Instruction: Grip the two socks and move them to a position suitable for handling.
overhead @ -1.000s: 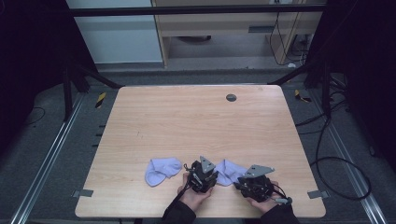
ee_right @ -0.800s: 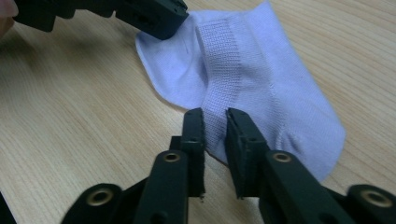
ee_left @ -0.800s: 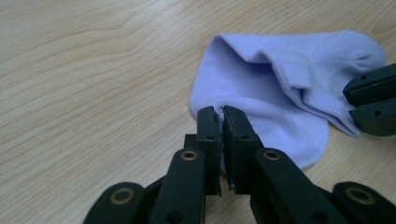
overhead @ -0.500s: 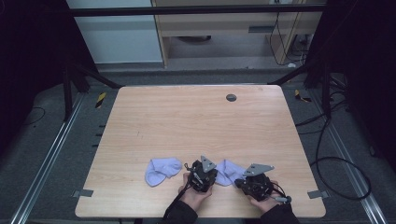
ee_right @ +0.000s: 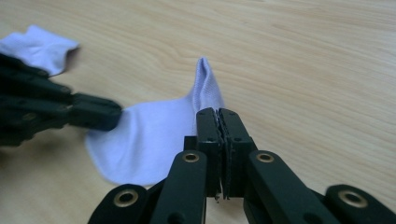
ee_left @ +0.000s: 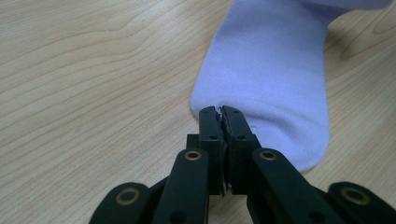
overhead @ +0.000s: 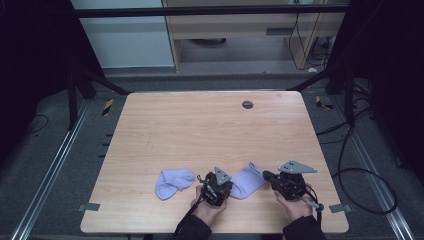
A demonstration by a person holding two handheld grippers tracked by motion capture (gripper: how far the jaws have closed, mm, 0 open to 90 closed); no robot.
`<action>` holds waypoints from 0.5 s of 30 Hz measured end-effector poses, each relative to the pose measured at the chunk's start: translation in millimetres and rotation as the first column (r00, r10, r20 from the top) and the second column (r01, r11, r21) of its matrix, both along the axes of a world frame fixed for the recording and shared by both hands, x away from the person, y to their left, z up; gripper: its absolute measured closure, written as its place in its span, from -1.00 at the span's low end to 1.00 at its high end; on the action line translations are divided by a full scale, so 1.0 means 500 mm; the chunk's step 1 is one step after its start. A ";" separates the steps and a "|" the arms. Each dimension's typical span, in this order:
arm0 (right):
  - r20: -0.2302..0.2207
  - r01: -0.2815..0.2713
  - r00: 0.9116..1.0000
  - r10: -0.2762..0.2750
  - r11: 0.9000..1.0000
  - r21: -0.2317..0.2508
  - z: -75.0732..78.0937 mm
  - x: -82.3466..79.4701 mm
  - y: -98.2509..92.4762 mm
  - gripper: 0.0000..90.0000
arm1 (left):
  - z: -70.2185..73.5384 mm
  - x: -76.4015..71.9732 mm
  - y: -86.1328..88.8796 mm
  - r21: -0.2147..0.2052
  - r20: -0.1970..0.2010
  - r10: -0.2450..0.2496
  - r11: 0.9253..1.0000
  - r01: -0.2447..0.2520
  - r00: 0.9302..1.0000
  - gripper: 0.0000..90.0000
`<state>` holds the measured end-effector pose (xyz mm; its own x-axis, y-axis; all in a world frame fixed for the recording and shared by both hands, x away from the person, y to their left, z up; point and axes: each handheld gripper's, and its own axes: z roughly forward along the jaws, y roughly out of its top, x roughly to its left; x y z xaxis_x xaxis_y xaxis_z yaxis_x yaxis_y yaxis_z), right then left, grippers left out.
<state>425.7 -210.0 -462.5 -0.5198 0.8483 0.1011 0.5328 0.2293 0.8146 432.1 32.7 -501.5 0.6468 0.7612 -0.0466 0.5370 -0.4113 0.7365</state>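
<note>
Lavender sock (overhead: 246, 181) lies flat on the wooden table (overhead: 210, 135), lower centre of the high view, between the two grippers; left gripper (ee_left: 220, 112) has its jaws pinched together on the sock's near edge, right gripper (ee_right: 218, 113) likewise clamped on the opposite edge, where the fabric rises in a small peak. Second lavender sock (overhead: 172, 182) lies just left of the left gripper, lower left of centre, untouched.

Bare tabletop (overhead: 210, 135) beyond both socks (overhead: 172, 182)
</note>
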 end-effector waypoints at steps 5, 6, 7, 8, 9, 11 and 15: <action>-0.008 0.044 0.999 -0.044 0.998 -0.035 -0.011 0.028 -0.012 0.96 | 0.000 0.000 -0.001 0.001 0.001 0.002 1.000 -0.002 1.000 0.94; -0.010 0.054 0.998 -0.055 0.998 -0.035 -0.013 0.033 -0.014 0.95 | 0.000 0.000 0.000 0.001 0.000 0.002 1.000 -0.002 1.000 0.93; -0.012 0.066 0.998 -0.066 0.997 -0.039 -0.015 0.039 -0.017 0.95 | 0.000 0.000 0.000 0.000 -0.001 0.002 1.000 -0.002 1.000 0.93; -0.012 0.066 0.998 -0.066 0.997 -0.039 -0.015 0.039 -0.017 0.95 | 0.000 0.000 0.000 0.000 -0.001 0.002 1.000 -0.002 1.000 0.93; -0.015 0.074 0.997 -0.075 0.996 -0.040 -0.016 0.044 -0.019 0.95 | 0.000 0.001 0.000 0.000 -0.001 0.003 1.000 -0.003 1.000 0.93; -0.015 0.089 0.996 -0.090 0.995 -0.047 -0.019 0.054 -0.022 0.93 | 0.000 0.002 0.001 -0.003 -0.002 0.004 1.000 -0.004 1.000 0.92; -0.010 0.098 0.995 -0.099 0.992 -0.077 -0.027 0.064 -0.026 0.67 | 0.008 0.004 0.009 -0.048 -0.004 0.011 0.999 -0.011 1.000 0.69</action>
